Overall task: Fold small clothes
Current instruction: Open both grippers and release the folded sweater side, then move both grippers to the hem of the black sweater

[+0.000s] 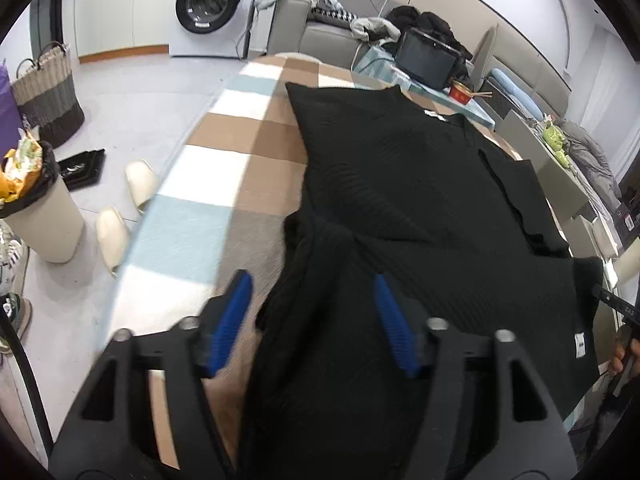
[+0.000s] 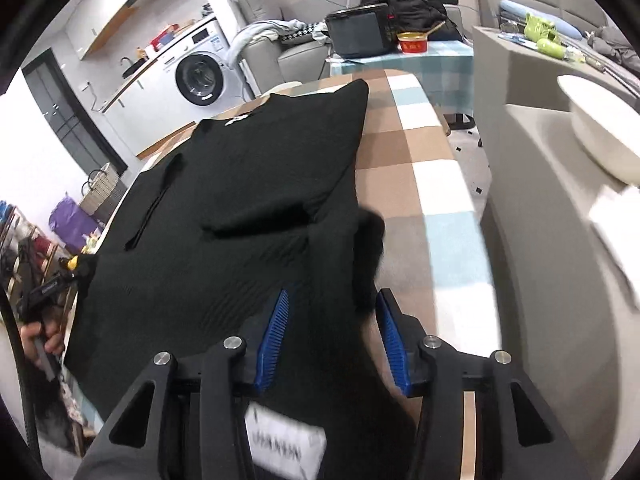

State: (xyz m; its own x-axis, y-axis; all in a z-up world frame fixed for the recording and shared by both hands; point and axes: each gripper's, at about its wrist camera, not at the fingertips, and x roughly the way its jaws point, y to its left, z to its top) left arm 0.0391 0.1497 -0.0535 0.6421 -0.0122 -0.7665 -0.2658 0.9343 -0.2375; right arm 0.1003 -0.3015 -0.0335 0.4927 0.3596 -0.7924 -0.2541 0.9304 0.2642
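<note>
1. A black ribbed knit garment (image 1: 420, 184) lies spread on a table covered by a checked cloth of brown, white and pale blue squares (image 1: 240, 152).
2. The left gripper (image 1: 316, 320), black with blue ridged pads, stands wide apart over the garment's near edge; dark fabric sits between the pads, which do not press on it.
3. The right gripper (image 2: 334, 340) is also parted, with black fabric and a white label (image 2: 286, 444) between its fingers, not pinched.
4. A white front-loading washing machine (image 1: 208, 4) stands beyond the table.
</note>
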